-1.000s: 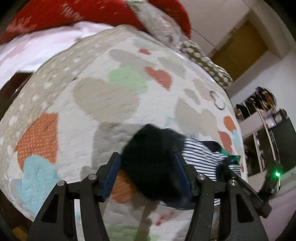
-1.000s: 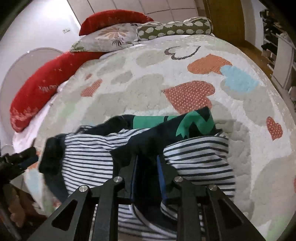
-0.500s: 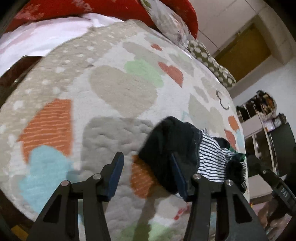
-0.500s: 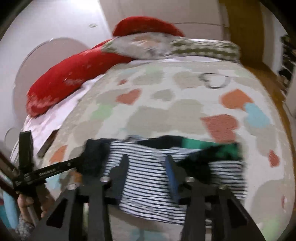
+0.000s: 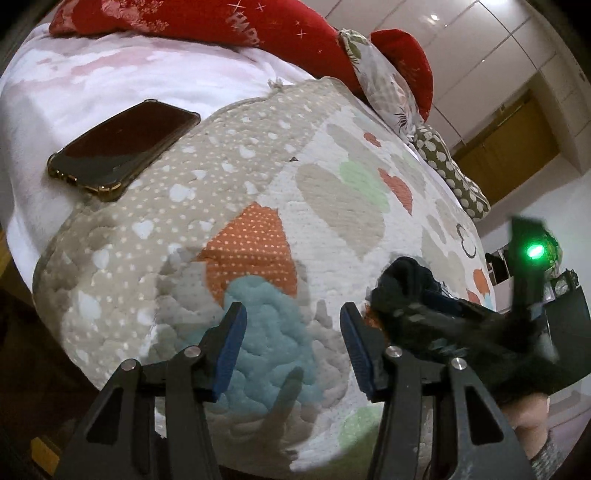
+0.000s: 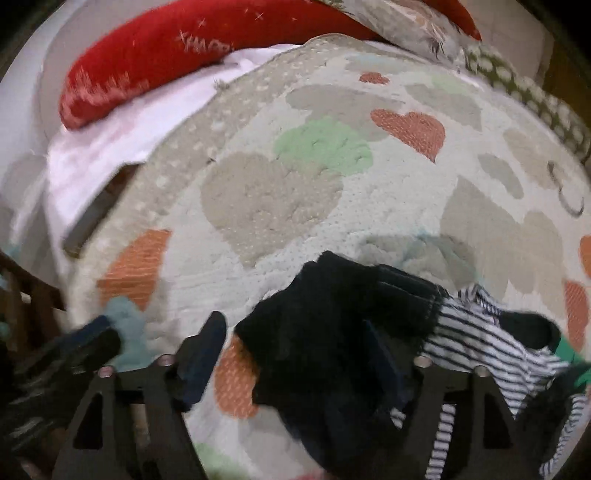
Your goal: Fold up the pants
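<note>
The pants (image 6: 369, 332) are navy with a black-and-white striped part and a green patch, bunched on the heart-patterned quilt (image 6: 295, 192). In the right wrist view my right gripper (image 6: 295, 354) is open, and the dark waistband lies between its fingers and over the right one. In the left wrist view my left gripper (image 5: 291, 339) is open and empty over the quilt's near corner. The dark end of the pants (image 5: 402, 280) lies just right of it, with the right gripper's body (image 5: 480, 332) beside it.
A phone (image 5: 122, 151) in a clear case lies on the white sheet at the quilt's left edge. Red pillows (image 5: 258, 33) and patterned pillows (image 5: 450, 173) line the far side. The bed edge drops off close in front.
My left gripper let go of the dark end of the pants and drew back to the left. My right gripper opened and swung left to the dark waistband end.
</note>
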Motion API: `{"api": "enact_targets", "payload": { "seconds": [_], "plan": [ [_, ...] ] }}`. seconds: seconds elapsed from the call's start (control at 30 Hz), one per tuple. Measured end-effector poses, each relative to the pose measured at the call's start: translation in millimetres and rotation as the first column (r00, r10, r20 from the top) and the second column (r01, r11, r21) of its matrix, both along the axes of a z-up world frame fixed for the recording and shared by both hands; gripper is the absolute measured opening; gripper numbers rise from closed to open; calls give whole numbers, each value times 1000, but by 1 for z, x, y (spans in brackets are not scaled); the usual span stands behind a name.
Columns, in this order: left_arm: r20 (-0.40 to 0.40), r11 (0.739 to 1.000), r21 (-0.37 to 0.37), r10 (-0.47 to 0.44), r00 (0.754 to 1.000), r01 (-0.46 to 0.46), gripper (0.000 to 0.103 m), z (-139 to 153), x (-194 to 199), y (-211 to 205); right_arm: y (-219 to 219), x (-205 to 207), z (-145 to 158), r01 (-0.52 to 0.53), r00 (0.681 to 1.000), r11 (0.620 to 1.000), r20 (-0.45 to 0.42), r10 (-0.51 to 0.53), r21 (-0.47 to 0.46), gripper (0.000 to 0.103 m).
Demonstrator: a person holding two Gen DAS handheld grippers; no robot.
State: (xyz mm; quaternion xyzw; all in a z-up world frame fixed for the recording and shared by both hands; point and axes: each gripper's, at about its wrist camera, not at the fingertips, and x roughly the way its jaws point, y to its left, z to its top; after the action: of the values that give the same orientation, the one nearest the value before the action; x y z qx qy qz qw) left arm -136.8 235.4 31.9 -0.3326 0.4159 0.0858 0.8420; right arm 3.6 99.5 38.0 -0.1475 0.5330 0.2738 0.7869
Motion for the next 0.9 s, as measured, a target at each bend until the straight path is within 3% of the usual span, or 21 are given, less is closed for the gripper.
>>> {"api": "enact_targets", "payload": {
  "seconds": [0.07,0.13,0.2,0.27,0.37,0.53,0.73,0.9],
  "plan": [
    [0,1000,6,-3,1000,2,52,0,0,0,7,-6,-9,-8,998,998,57,11,-68,81],
    [-2,1000,13,-12,1000,12,52,0,2,-2,5,-13,-10,-8,994,996,107,17,-90,73],
    [-6,1000,10,-15,1000,15,52,-1,4,-4,-7,-14,-2,36,990,996,136,-25,-82,37],
    [-10,1000,2,-22,1000,22,52,-1,6,-8,-21,-9,8,55,992,998,112,-53,-14,33],
    [-17,999,1,-50,999,50,52,2,11,-17,-44,-7,26,85,989,993,114,-93,76,31],
    [-28,994,19,-107,994,108,52,8,21,-39,-93,-7,54,143,985,950,59,-165,277,31],
    [-55,983,30,-180,982,182,52,9,34,-70,-183,-1,69,301,948,820,-60,-313,486,31],
    [-75,967,43,-246,966,250,52,15,46,-97,-241,0,69,380,912,745,-88,-400,549,32]
  ]
}}
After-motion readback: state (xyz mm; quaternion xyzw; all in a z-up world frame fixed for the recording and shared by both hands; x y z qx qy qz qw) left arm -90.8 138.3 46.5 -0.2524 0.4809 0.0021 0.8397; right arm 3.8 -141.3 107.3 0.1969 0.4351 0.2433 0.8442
